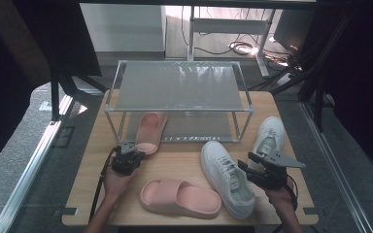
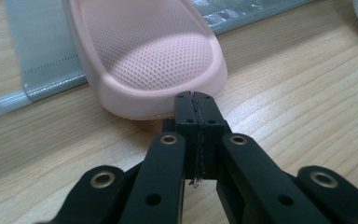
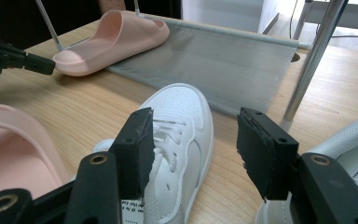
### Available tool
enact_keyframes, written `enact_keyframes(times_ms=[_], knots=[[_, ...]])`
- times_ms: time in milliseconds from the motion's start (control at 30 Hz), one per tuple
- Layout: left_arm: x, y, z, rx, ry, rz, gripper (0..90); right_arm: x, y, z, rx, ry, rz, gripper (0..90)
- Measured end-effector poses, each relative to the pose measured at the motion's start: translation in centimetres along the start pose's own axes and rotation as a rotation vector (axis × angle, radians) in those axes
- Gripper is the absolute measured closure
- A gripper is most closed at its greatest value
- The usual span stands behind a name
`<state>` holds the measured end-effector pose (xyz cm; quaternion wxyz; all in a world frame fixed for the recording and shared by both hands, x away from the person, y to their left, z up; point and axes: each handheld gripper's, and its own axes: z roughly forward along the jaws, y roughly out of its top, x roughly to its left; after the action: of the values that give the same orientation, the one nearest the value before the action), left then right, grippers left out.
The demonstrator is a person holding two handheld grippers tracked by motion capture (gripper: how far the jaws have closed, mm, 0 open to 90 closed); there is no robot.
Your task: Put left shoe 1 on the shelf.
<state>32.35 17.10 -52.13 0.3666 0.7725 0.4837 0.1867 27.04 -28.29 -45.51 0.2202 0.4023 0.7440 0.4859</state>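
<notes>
- Nearest the person, one pink slipper (image 1: 180, 197) lay on the table (image 1: 92, 160), well in front of the rack (image 1: 177, 92).
- The right gripper (image 1: 246, 162) hovered over a white sneaker (image 1: 227, 177) in front of the rack, jaws spread with nothing between them.
- The left gripper (image 1: 130, 147) had its jaws pressed together, tips touching the heel of the other pink slipper (image 2: 144, 51).
- That slipper lay half on the rack's lower shelf.
- A second sneaker (image 1: 269, 136) sat beside the rack's right leg.
</notes>
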Motion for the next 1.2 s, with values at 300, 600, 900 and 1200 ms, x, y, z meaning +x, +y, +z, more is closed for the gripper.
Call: enact_keyframes(times_ms=[300, 600, 900, 1200], knots=[[-0.2, 0.3, 0.4, -0.001, -0.007, -0.001, 90.0, -0.1, 0.0, -0.1, -0.002, -0.002, 0.002, 46.1], [-0.3, 0.7, 0.9, -0.005, -0.011, -0.005, 89.9, -0.1, 0.0, -0.1, -0.001, -0.003, 0.001, 46.1], [-0.5, 1.2, 1.6, -0.007, -0.009, -0.011, 89.9, -0.1, 0.0, -0.1, 0.001, -0.003, 0.000, 46.1], [-0.4, 1.6, 2.2, -0.013, -0.005, -0.018, 90.0, -0.1, -0.1, 0.0, 0.002, -0.002, 0.000, 46.1]])
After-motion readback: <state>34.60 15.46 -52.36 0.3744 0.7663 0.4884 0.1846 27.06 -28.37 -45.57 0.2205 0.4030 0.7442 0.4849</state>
